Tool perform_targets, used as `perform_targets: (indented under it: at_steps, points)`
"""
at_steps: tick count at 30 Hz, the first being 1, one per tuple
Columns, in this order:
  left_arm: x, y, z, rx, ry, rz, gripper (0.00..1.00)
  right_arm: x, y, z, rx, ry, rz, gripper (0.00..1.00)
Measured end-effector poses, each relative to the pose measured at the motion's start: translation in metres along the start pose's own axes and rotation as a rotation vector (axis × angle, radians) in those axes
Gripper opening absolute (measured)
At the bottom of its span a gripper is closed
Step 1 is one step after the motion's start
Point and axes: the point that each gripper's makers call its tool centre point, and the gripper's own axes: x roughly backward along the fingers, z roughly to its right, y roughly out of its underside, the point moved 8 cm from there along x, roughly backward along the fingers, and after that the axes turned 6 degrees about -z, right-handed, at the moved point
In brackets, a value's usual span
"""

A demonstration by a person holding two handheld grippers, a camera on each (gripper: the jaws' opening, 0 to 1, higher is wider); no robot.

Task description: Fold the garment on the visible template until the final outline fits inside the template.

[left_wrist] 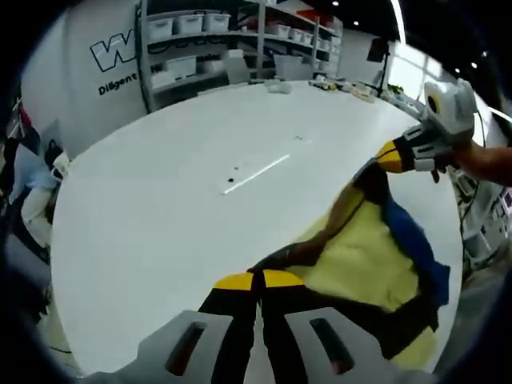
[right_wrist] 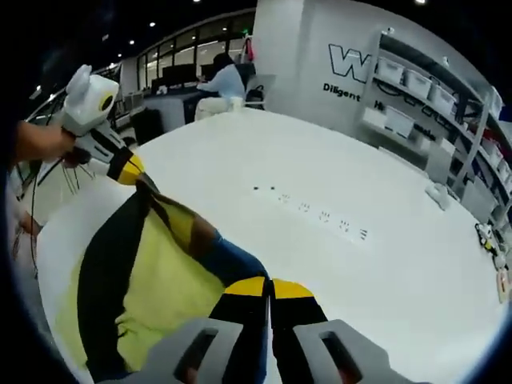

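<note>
A yellow garment with black bands and a blue part is stretched between both grippers over the white table. My left gripper is shut on its dark edge at the bottom of the left gripper view. The right gripper, held by a hand, pinches the far corner. In the right gripper view my right gripper is shut on the garment near its blue part. There the left gripper grips the opposite corner. A pale strip and small dark marks lie on the tabletop, also seen as marks.
Shelves with white bins stand behind the table, beside a wall with lettering. A person sits at a desk beyond the table's far edge. Another person is at the left. Small items lie at the far rim.
</note>
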Motion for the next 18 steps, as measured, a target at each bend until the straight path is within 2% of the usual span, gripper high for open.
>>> perform_targets:
  at_steps: [1,2,5,6,8,13,18]
  points:
    - [-0.002,0.000,0.000,-0.003,0.002,0.001,0.00,-0.006,-0.002,0.002,0.034,0.021,0.008,0.00]
    - [-0.004,-0.002,-0.003,-0.035,-0.026,0.031,0.00,-0.008,-0.002,0.002,0.053,0.025,0.013,0.00]
    - [-0.005,-0.005,-0.004,-0.091,-0.045,0.061,0.03,-0.010,-0.001,0.003,0.086,0.062,0.015,0.00]
    - [-0.004,-0.008,-0.006,-0.144,-0.075,0.097,0.05,-0.009,-0.002,0.003,0.077,0.058,0.025,0.04]
    - [-0.002,-0.005,-0.006,-0.113,-0.066,0.097,0.11,-0.006,-0.002,0.003,0.064,0.065,0.050,0.11]
    - [0.000,0.002,-0.009,-0.072,-0.076,0.085,0.12,-0.001,0.003,0.008,0.066,0.061,0.042,0.09]
    - [0.002,0.013,-0.004,-0.083,-0.076,0.072,0.12,0.009,0.012,0.011,0.059,0.064,0.033,0.07]
